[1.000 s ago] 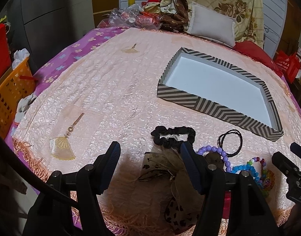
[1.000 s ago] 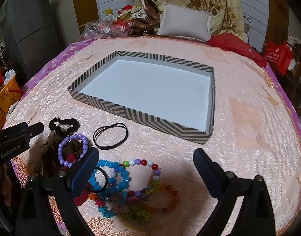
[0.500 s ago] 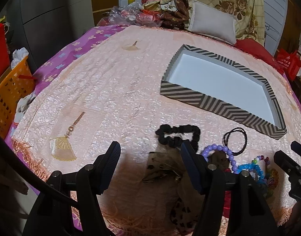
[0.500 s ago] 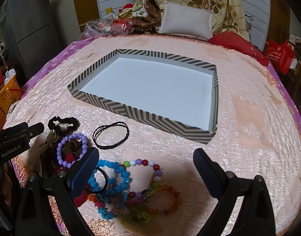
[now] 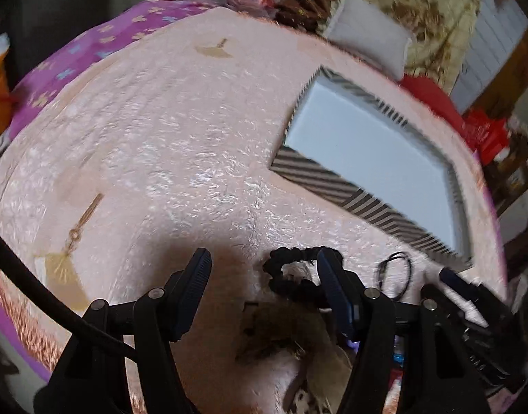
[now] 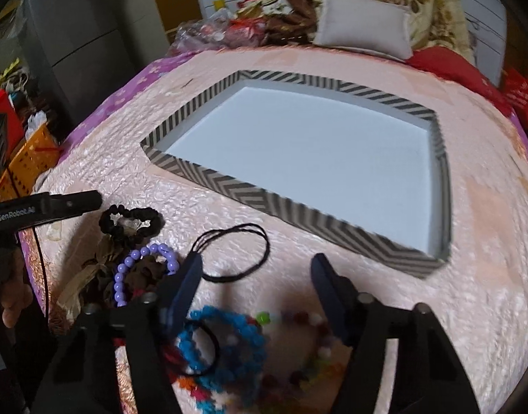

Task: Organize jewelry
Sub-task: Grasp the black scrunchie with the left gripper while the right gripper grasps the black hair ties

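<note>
Right wrist view: right tongs (image 6: 255, 272) closing, nothing pinched, above the bead bracelets (image 6: 229, 341) heaped on the bed; thin black hair tie (image 6: 234, 255) just ahead, long axis slanting toward the empty striped box (image 6: 298, 207). Left tongs (image 5: 262, 279) wide apart, holding nothing, black scrunchie (image 5: 291, 276) just ahead by the inner finger.

the left wrist view is motion-blurred. beside the striped tray (image 6: 291, 212), the bead bracelets (image 6: 229, 348) smear together, partly hidden behind the right gripper (image 6: 255, 276).
</note>
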`<state>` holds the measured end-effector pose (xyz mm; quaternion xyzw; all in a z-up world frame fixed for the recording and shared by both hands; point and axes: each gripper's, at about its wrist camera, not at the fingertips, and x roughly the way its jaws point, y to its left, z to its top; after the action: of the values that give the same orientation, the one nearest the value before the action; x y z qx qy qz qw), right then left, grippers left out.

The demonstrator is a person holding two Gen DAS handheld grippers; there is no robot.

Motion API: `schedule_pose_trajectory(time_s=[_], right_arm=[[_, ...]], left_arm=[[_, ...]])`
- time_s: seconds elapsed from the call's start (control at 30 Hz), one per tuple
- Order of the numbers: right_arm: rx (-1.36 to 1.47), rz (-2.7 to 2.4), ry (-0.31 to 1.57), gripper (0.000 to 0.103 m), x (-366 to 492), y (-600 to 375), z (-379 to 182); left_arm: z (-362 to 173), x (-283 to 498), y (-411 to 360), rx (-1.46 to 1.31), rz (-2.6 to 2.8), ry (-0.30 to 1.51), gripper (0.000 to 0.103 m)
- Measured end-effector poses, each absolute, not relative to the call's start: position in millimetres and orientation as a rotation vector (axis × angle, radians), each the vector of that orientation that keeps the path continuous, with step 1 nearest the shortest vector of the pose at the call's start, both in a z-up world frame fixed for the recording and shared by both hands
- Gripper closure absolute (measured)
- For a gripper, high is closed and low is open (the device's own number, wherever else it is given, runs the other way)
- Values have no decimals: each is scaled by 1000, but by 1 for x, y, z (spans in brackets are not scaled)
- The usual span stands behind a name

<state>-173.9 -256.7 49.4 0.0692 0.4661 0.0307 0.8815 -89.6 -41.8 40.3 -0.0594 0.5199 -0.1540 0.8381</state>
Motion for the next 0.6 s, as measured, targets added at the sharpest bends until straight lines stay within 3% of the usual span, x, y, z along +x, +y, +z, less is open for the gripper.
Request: schedule_pose_trajectory(time_s=[0.1, 0.17, 0.33, 0.4, 0.6], right_arm=[[142, 77, 991, 60, -165, -256, 42], [125, 70, 1005, 64, -158, -255, 36], [125, 79, 1016, 90, -150, -256, 24], [133, 100, 1012, 98, -151, -256, 23], [159, 136, 969, 100, -162, -260, 40]], left_arm=[[32, -85, -53, -96, -347, 1124, 54], [26, -82, -58, -73, -358, 1141, 65], [19, -74, -60, -63, -356, 1156, 100], [20, -71, -58, -53, -346, 1146, 103], [40, -76, -52, -71, -382, 1096, 103]])
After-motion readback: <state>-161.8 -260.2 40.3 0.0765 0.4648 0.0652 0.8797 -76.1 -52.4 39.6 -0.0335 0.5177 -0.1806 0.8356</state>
